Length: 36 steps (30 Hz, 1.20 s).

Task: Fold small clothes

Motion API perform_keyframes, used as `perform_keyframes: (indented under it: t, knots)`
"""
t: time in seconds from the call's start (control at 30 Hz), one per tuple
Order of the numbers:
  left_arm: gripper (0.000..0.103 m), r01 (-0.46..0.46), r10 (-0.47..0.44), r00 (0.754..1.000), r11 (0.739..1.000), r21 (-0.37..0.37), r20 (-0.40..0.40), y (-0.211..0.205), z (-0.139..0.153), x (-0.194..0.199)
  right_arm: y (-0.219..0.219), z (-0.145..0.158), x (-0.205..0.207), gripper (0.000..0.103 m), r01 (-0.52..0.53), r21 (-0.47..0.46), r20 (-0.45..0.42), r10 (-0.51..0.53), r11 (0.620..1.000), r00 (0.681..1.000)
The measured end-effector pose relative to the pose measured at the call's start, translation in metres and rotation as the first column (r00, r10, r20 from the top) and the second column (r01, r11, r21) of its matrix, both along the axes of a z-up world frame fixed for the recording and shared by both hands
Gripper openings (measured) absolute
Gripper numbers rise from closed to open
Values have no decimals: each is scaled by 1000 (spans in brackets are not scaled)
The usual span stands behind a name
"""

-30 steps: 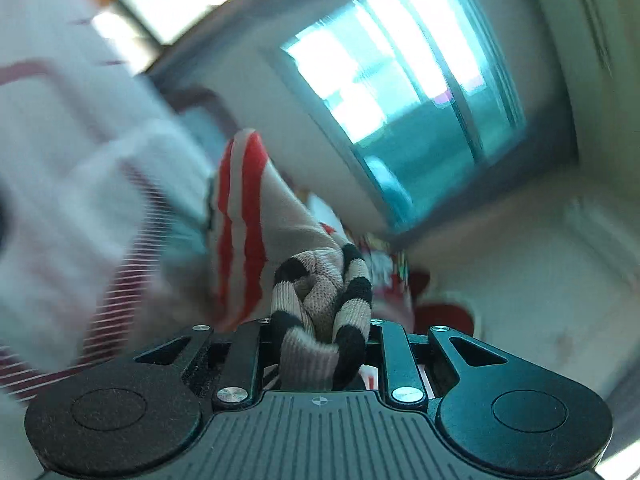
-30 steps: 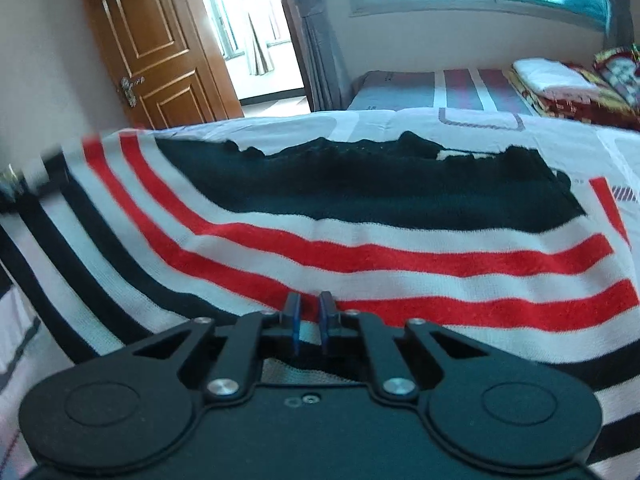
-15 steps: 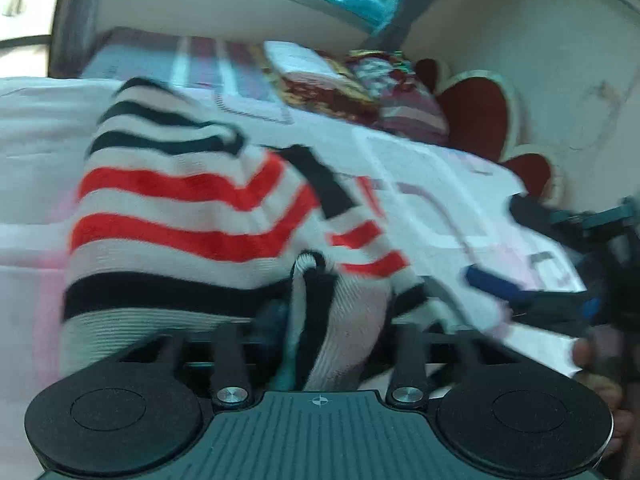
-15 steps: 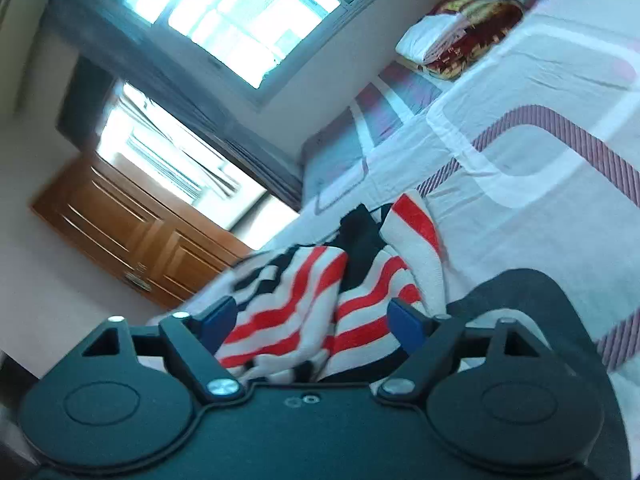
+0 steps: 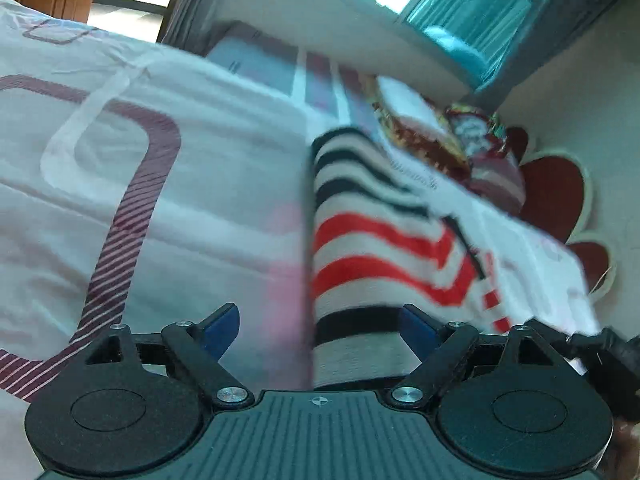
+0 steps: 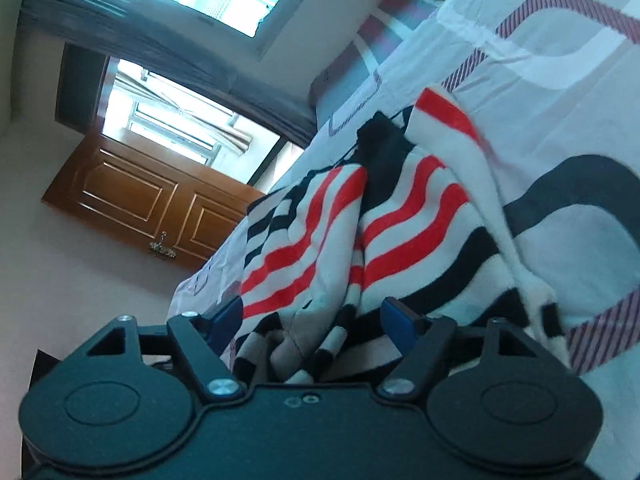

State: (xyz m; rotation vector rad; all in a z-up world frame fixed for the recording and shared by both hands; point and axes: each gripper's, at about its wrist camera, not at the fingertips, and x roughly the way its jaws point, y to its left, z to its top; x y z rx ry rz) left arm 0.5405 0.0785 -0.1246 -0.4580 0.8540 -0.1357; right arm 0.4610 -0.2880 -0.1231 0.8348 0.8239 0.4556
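1. The striped sweater lies in a loose heap on the bed, its red, black and white bands bunched into folds.
2. The left gripper hangs just above the sweater's near edge, jaws spread wide and holding nothing.
3. The right gripper sits close over the crumpled hem, jaws also apart, cloth between them but not pinched.
4. Folded blankets rest at the bed's far end; a wooden door stands beyond.

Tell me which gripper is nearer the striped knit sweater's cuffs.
Right. The right gripper, open, straddles the striped knit sweater at its cuffs; the left gripper, also open, faces the sweater's folded edge.
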Motion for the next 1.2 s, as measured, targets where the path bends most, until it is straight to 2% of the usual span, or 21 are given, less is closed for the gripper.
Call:
perform_keyframes:
  t: [0.1, 0.2, 0.37, 0.43, 0.53, 0.63, 0.7, 0.73, 0.77, 0.8, 0.83, 0.9, 0.93, 1.0, 1.03, 1.1, 1.2]
  knots:
    - [86, -10, 10, 1000, 1000, -24, -8, -5, -15, 3, 13, 1, 6, 52, -54, -45, 6, 55, 997, 998]
    - [86, -10, 10, 1000, 1000, -29, -7, -9, -20, 8, 25, 8, 12, 53, -83, -147, 26, 88, 986, 996]
    - [86, 19, -20, 1000, 999, 43, 13, -8, -16, 11, 42, 13, 22, 56, -135, -268, 32, 148, 954, 988]
    - [86, 30, -30, 1000, 996, 83, -2, -10, -11, 17, 57, 19, 20, 33, -160, -384, 63, 199, 909, 978]
    - [86, 52, -54, 998, 989, 138, 13, -22, 4, 16, 72, 39, 8, 27, -144, -532, 191, 283, 834, 940]
    - [86, 82, -89, 995, 983, 166, 38, -37, 14, 16, 74, 64, -12, 26, -100, -608, 321, 359, 788, 876]
    - [86, 95, -105, 994, 971, 219, 34, -48, 13, 17, 67, 71, -19, 26, -92, -632, 351, 390, 769, 851]
    - [86, 95, -104, 994, 966, 241, 24, -52, 9, 18, 62, 66, -15, 25, -103, -622, 333, 381, 776, 863]
    - [86, 92, -100, 995, 969, 230, 22, -53, 7, 18, 57, 56, -9, 24, -107, -616, 298, 357, 781, 885]
    - [86, 89, -95, 995, 975, 204, 21, -51, 6, 17, 52, 40, 4, 20, -114, -610, 228, 312, 784, 922]
    - [86, 88, -93, 996, 978, 191, 17, -49, 6, 17, 46, 25, 15, 20, -136, -574, 156, 271, 808, 950]
    - [86, 90, -95, 995, 978, 188, 19, -45, 7, 15, 18, 12, 18, 39, -128, -373, 104, 178, 919, 978]
    - [86, 91, -97, 995, 978, 185, 19, -42, 7, 15, 4, 11, 16, 58, -95, -279, 100, 128, 956, 987]
    - [86, 83, -86, 996, 984, 159, 17, -41, 4, 15, -14, 11, 11, 79, -60, -148, 109, 77, 987, 991]
    - [86, 78, -82, 997, 985, 152, 18, -41, 4, 14, -17, 7, 13, 76, -78, -99, 85, 87, 992, 993]
    - [86, 65, -68, 997, 990, 127, 20, -38, -1, 13, -14, 3, 20, 69, -117, -83, 45, 121, 990, 992]
    - [86, 54, -55, 998, 996, 73, 16, -31, -8, 13, -7, 4, 29, 61, -146, -163, -11, 146, 976, 989]
